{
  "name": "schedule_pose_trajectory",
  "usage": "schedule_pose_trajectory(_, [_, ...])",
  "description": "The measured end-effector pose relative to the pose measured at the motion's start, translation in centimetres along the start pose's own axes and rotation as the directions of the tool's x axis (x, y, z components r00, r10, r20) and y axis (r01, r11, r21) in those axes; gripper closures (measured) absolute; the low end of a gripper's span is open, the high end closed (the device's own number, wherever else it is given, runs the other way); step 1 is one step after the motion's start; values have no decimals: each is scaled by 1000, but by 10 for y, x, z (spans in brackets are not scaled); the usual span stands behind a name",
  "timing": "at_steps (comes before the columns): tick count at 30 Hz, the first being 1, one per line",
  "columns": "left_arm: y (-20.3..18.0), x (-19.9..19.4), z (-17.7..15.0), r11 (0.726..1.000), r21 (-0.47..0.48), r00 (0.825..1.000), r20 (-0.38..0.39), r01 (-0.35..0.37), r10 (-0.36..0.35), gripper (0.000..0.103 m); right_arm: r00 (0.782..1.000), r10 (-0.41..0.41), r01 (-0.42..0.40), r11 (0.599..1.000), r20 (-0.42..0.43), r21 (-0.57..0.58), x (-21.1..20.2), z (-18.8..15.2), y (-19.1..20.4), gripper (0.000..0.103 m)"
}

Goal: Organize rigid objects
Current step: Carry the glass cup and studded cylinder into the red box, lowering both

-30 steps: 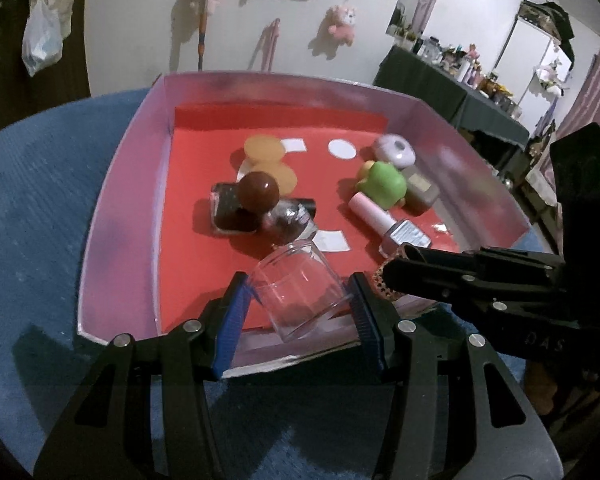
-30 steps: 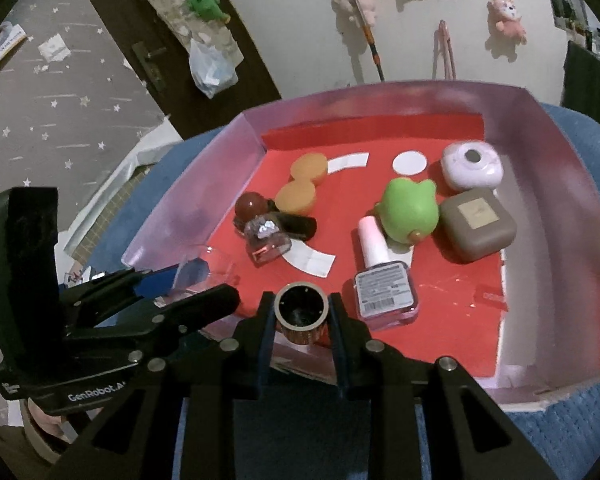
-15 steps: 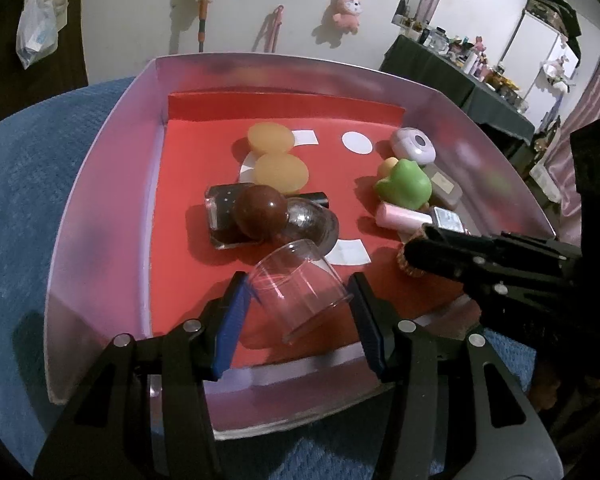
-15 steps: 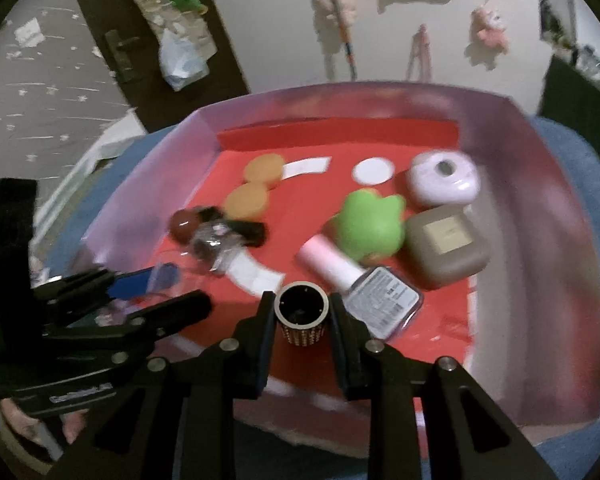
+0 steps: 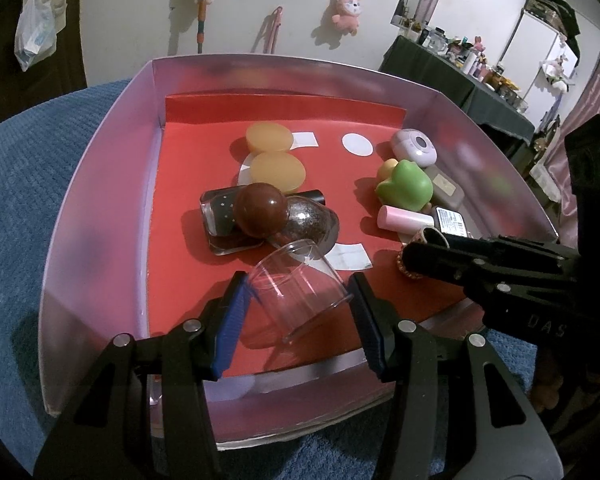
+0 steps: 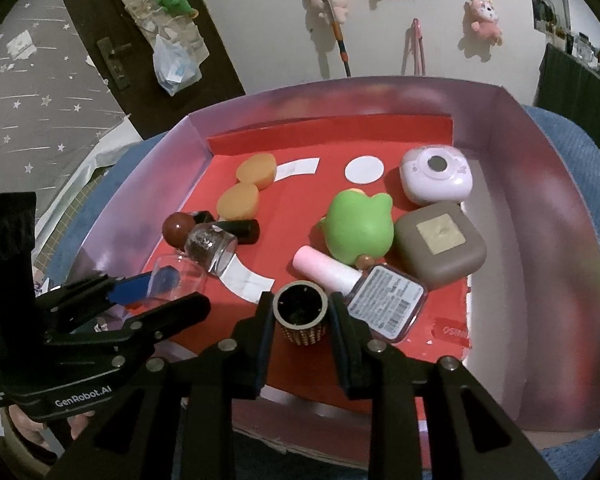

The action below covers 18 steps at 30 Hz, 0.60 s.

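Observation:
A pink-walled tray with a red floor lies on blue cloth. My left gripper is shut on a clear plastic cup, tilted, just above the tray's near floor; it also shows in the right wrist view. My right gripper is shut on a small dark cap with a gold studded band, low over the tray's front, next to the pink-capped bottle. The cap also shows in the left wrist view.
In the tray lie two orange discs, a brown ball-topped bottle, a round glass bottle, a green frog toy, a brown square case and a lilac case. White stickers mark the floor.
Both grippers have moved forward over the tray's front edge and lower, carrying the clear cup and the studded cap with them. The objects in the tray have not moved.

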<state>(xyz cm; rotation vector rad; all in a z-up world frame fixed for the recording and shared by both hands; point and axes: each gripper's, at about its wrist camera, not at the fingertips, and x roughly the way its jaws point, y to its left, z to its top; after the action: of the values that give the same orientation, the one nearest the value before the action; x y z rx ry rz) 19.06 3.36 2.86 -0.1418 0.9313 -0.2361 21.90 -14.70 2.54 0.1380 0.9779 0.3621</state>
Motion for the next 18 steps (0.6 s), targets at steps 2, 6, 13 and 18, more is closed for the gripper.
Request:
schedule_pose_trajectory(2, [0,0,1,1000,0,1000,0,0,0,54,1000,3,-3,1000,-2,2,2,0,0,72])
schedule_pose_trajectory(6, [1,0,1,1000,1,1000,1,-1,1,54,1000,3,-3,1000,-3,3,1,-1,1,72])
schedule_pose_trajectory(13, [2,-2,1,1000,7,1000,4,-10,10,54,1000,1,-1,1000,0,6,1,-1,2,72])
schedule_pose_trajectory(18, [3,-1,1,1000,11,1000,5,-21,21,54,1000,3,-3,1000,10,10,-2,-2,0,71])
